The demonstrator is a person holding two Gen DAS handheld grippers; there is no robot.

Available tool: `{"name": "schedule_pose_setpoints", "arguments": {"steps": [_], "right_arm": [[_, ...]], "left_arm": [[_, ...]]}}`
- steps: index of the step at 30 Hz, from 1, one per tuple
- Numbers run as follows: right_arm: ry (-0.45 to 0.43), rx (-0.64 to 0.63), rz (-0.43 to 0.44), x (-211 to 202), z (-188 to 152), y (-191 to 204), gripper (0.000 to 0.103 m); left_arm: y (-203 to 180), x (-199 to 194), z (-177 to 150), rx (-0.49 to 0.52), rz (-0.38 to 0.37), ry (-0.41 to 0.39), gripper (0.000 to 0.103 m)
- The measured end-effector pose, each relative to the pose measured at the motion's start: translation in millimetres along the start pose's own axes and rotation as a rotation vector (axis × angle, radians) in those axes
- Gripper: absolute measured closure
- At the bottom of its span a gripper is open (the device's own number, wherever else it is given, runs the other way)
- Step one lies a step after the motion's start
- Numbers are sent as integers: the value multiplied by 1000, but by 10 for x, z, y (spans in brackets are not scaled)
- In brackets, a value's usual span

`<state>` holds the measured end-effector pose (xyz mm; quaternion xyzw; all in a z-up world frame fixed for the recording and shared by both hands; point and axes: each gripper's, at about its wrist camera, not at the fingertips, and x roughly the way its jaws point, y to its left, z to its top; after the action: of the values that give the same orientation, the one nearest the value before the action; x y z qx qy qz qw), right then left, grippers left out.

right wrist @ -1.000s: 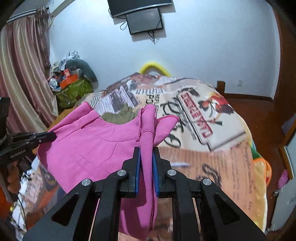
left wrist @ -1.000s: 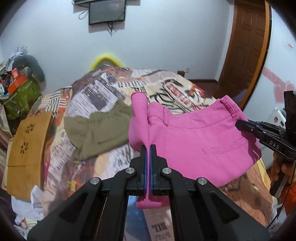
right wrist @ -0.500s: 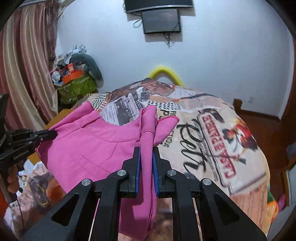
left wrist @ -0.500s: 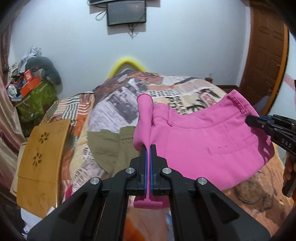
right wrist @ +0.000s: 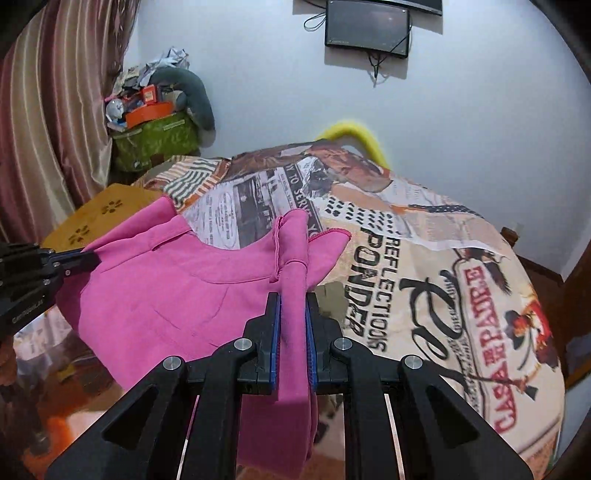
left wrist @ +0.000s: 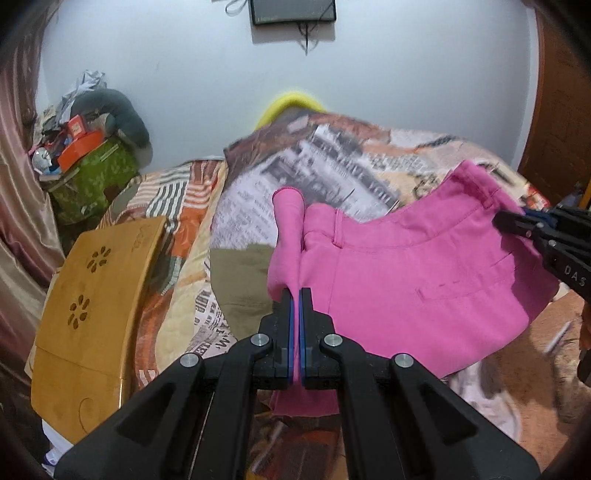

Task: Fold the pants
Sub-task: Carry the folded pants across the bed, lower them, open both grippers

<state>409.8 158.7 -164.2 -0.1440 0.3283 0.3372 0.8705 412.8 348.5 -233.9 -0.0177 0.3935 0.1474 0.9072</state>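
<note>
**Pink pants held aloft between both grippers, above the bed**

Left gripper: jaws clamped tight on a bunched fold at one end of the pink pants. A tongue of fabric stands up past the fingertips; a short flap hangs out beneath the fingers.

Right gripper: also clenched on the pants, with a thicker roll of cloth between its blue pads. Fabric drapes down below the jaws. In the left wrist view this gripper shows at the right edge, biting the waistband end.

The pants are spread between the two grips, waistband along the upper edge, belt loops and a welt pocket line visible on the facing side. The garment hangs off the surface of the bed rather than lying flat on it; its lower edge sags toward the near side.

Bed is covered by a quilt printed with newspaper-style graphics and lettering. An olive-green garment lies on it, partly hidden behind the pink cloth.

Surroundings: a tan wooden board with flower-shaped cut-outs beside the bed on the left; a green bag piled with clutter by the striped curtain; a dark screen mounted on the white wall; something yellow behind the head of the bed. Some motion blur on the quilt in the left wrist view.
</note>
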Motion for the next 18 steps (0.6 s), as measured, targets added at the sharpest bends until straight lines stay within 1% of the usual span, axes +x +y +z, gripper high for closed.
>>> {"name": "schedule_pose_setpoints", "arguments": {"steps": [3, 4, 6, 8, 11, 13, 15, 16, 17, 18], "right_arm": [[23, -36, -25, 195, -60, 44, 92], [43, -46, -32, 266, -94, 57, 92], [60, -66, -54, 342, -150, 68, 90], [71, -73, -89, 377, -186, 29, 90], [107, -18, -40, 347, -233, -128, 90], [129, -6, -17, 305, -273, -180, 90], [149, -22, -17, 268, -323, -204, 86], [156, -26, -21, 251, -345, -218, 79], [165, -24, -26, 211, -365, -244, 75], [168, -17, -24, 167, -376, -266, 74]], "left_arm": [[-14, 279, -99, 7, 23, 45, 102], [-19, 365, -133, 6, 34, 68, 102], [-27, 567, -244, -8, 57, 140, 101], [-21, 657, -334, -17, 56, 175, 101], [-21, 665, -395, -13, 64, 194, 98], [30, 645, -405, -28, 65, 210, 97], [132, 617, -427, -55, 60, 238, 93], [168, 604, -437, -64, 60, 248, 92], [212, 588, -465, -71, 57, 256, 90], [267, 571, -506, -74, 56, 272, 89]]}}
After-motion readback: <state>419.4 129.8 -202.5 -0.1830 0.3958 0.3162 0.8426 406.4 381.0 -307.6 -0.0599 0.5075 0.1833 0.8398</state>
